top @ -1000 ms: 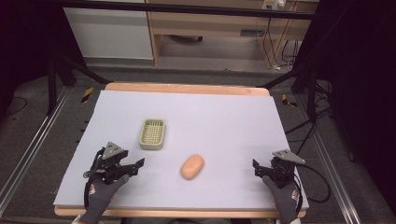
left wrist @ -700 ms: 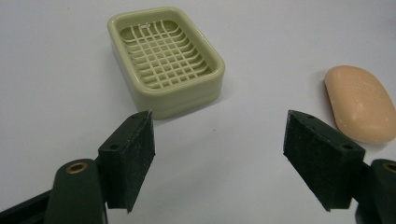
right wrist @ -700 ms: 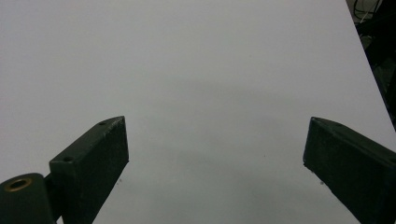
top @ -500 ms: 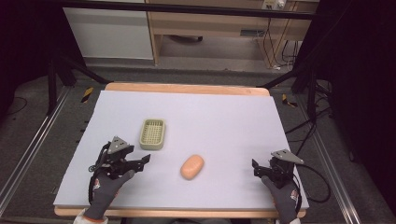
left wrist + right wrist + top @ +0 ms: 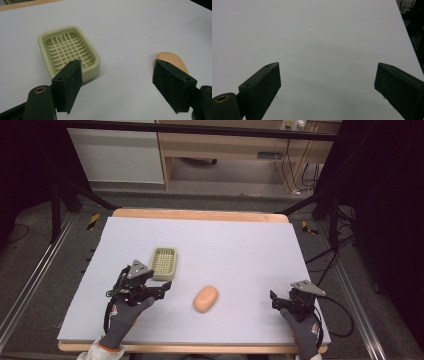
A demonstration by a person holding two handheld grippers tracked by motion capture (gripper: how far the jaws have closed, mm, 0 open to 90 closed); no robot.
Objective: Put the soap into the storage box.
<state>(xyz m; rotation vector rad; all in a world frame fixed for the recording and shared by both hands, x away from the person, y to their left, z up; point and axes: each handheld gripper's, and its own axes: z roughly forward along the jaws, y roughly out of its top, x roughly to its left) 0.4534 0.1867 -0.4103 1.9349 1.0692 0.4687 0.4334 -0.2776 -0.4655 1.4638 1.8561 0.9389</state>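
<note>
You are in the approach: your left gripper [image 5: 162,290], jaws apart and just been opening with nothing between them, hangs between the pale green, grid-floored soap dish [image 5: 68,53] and the smooth peach soap bar [image 5: 206,298] lying mid-table. Next, likely straddle the bar squarely. Your right gripper [image 5: 327,87] rests spread, empty.

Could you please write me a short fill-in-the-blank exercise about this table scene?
1. The pale green soap dish has a ____ bottom and holds nothing.
2. The orange soap bar lies on the ____, apart from the dish.
3. The left gripper has ____ jaws with nothing between them.

Missing words: slotted; table; open
</note>
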